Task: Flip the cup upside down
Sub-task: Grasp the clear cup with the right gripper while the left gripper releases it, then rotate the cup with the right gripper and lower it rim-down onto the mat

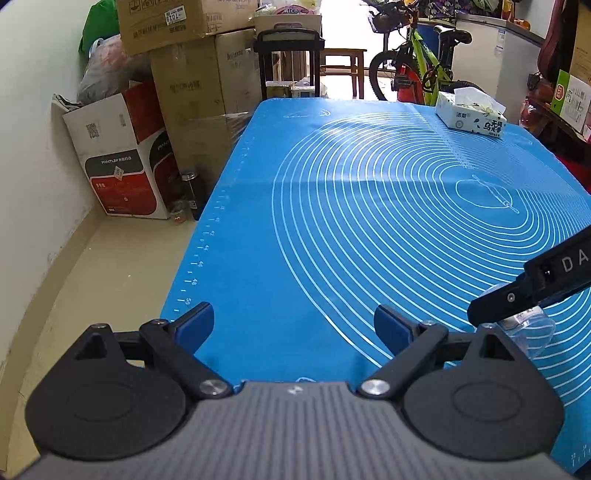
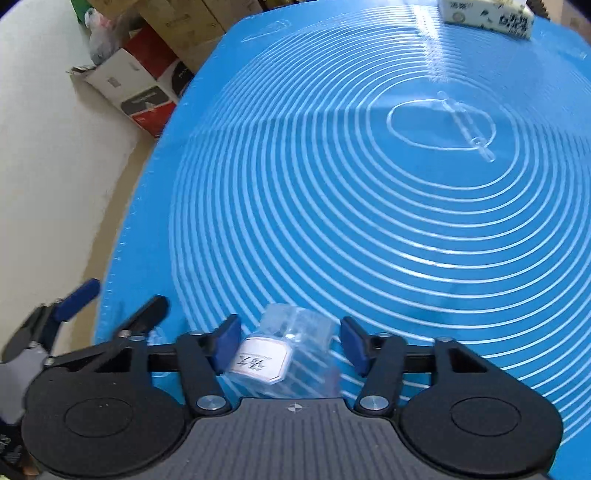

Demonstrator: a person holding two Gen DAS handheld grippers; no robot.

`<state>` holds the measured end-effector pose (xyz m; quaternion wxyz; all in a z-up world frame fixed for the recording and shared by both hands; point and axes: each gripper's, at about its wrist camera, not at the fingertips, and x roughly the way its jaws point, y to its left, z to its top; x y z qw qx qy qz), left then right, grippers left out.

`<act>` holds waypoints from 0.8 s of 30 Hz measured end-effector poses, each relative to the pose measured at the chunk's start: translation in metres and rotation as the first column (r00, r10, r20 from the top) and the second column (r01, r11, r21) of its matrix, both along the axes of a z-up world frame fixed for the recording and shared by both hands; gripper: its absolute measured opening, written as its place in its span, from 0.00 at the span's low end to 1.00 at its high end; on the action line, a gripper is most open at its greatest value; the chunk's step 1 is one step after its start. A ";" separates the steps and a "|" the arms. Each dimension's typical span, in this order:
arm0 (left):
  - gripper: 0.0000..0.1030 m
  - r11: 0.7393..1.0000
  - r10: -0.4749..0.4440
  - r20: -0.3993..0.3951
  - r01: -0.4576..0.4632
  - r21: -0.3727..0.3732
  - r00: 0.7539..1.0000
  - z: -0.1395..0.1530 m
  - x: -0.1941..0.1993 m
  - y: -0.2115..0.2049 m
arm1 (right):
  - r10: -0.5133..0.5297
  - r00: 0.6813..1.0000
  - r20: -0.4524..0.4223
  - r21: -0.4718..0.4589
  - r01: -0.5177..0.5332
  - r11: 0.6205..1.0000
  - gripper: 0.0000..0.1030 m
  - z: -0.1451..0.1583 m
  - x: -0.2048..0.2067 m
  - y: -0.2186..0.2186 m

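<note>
I keep the left gripper [image 1: 293, 325] parked over the near left edge of the blue mat [image 1: 332, 229], its jaws spread wide with nothing between them. I judge it is held back there so that it does not obstruct the working side; in the right wrist view it shows at the far left [image 2: 110, 306], off the mat corner.

Moving right, the cup [image 2: 291, 350] is a clear plastic one with a white label on it, lying tilted between the pads of the right gripper [image 2: 290, 345]. The left pad [image 2: 227, 341] is at or against the cup wall; the right pad [image 2: 352, 345] stands apart from it, so the jaws are partly open and no firm grip is made (contact on the left side is hard to confirm through clear plastic). In the left wrist view the cup [image 1: 532, 325] sits low near the mat under the right gripper's finger [image 1: 517, 299].

I judge the jaws bracket the cup to allow a squeeze across its body before rotation. Clear thin plastic may slip or deform.

At far right a tissue pack [image 2: 487, 14] rests well apart.
</note>
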<state>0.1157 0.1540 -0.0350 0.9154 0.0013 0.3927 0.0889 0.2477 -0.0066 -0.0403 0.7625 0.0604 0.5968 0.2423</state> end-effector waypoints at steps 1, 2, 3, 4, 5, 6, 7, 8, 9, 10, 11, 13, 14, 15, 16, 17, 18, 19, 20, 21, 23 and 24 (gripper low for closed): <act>0.90 1.000 0.000 0.002 0.000 -0.003 1.000 0.000 -0.001 0.000 | 0.008 1.000 0.015 -0.003 -0.007 1.000 0.49 0.000 -0.002 0.001; 0.90 1.000 0.000 0.003 0.000 -0.006 1.000 0.001 -0.001 0.000 | 0.015 1.000 0.026 -0.001 -0.015 1.000 0.49 0.000 -0.003 0.001; 0.90 1.000 -0.001 0.005 0.001 -0.009 1.000 0.001 -0.001 -0.001 | 0.015 0.999 0.035 0.003 -0.015 1.000 0.49 0.000 -0.003 0.001; 0.90 1.000 -0.001 0.006 0.001 -0.013 1.000 0.001 -0.002 0.000 | 0.011 0.999 0.045 0.012 -0.012 1.000 0.49 0.000 -0.005 0.000; 0.90 1.000 -0.001 0.007 0.001 -0.016 1.000 0.002 -0.002 0.000 | 0.008 0.998 0.060 0.023 -0.010 1.000 0.49 0.001 -0.006 -0.002; 0.90 1.000 -0.001 0.007 0.001 -0.018 1.000 0.002 -0.002 0.000 | 0.006 0.997 0.081 0.038 -0.009 0.999 0.48 0.003 -0.008 -0.004; 0.90 1.000 -0.001 0.009 0.001 -0.021 1.000 0.003 -0.003 -0.001 | 0.001 0.994 0.108 0.048 -0.007 0.999 0.48 0.006 -0.010 -0.007; 0.90 1.000 0.000 0.012 0.001 -0.023 1.000 0.003 -0.003 0.000 | -0.003 0.991 0.137 0.047 -0.003 0.999 0.47 0.011 -0.013 -0.012; 0.90 1.000 0.001 0.016 -0.001 -0.025 1.000 0.004 -0.004 -0.001 | -0.006 0.983 0.183 0.032 0.000 1.000 0.47 0.015 -0.015 -0.016; 0.90 1.000 0.002 0.021 -0.002 -0.026 1.000 0.004 -0.005 -0.001 | -0.009 0.972 0.235 0.010 0.007 1.000 0.47 0.019 -0.017 -0.018; 0.90 1.000 0.003 0.026 -0.002 -0.026 1.000 0.005 -0.005 -0.003 | -0.012 0.959 0.283 -0.013 0.017 1.000 0.47 0.021 -0.017 -0.021; 0.90 0.999 0.002 0.035 -0.001 -0.032 0.999 0.006 -0.006 -0.004 | -0.038 0.942 0.335 -0.024 0.049 0.999 0.46 0.020 -0.016 -0.029; 0.90 0.999 0.002 0.039 0.000 -0.039 0.999 0.006 -0.006 -0.005 | -0.049 0.934 0.353 -0.018 0.060 0.998 0.46 0.019 -0.016 -0.032; 0.90 0.999 0.001 0.041 0.000 -0.047 0.999 0.007 -0.006 -0.007 | -0.056 0.923 0.381 -0.019 0.068 0.997 0.46 0.018 -0.017 -0.034; 0.90 0.999 0.001 0.043 0.001 -0.053 0.999 0.007 -0.006 -0.008 | -0.054 0.904 0.423 -0.030 0.073 0.997 0.46 0.017 -0.021 -0.036; 0.90 0.998 0.000 0.045 0.002 -0.057 0.999 0.007 -0.006 -0.009 | -0.044 0.884 0.466 -0.040 0.071 0.997 0.46 0.017 -0.026 -0.036; 0.90 0.998 -0.001 0.047 0.004 -0.059 0.999 0.007 -0.007 -0.010 | -0.032 0.863 0.505 -0.049 0.066 0.997 0.46 0.016 -0.031 -0.034; 0.90 0.998 -0.002 0.049 0.005 -0.060 0.999 0.007 -0.007 -0.011 | -0.015 0.834 0.552 -0.057 0.056 0.997 0.46 0.015 -0.038 -0.033; 0.90 0.998 -0.003 0.054 0.006 -0.060 0.999 0.007 -0.008 -0.012 | 0.004 0.801 0.599 -0.068 0.045 0.997 0.46 0.013 -0.046 -0.033; 0.90 0.998 -0.003 0.059 0.006 -0.058 0.998 0.007 -0.008 -0.013 | 0.023 0.771 0.636 -0.088 0.043 0.995 0.46 0.011 -0.054 -0.034; 0.90 0.998 -0.003 0.066 0.007 -0.057 0.998 0.008 -0.009 -0.015 | 0.055 0.720 0.692 -0.115 0.035 0.993 0.46 0.004 -0.065 -0.035; 0.90 0.998 -0.003 0.068 0.007 -0.057 0.998 0.008 -0.009 -0.016 | 0.065 0.707 0.704 -0.117 0.025 0.993 0.46 -0.001 -0.071 -0.037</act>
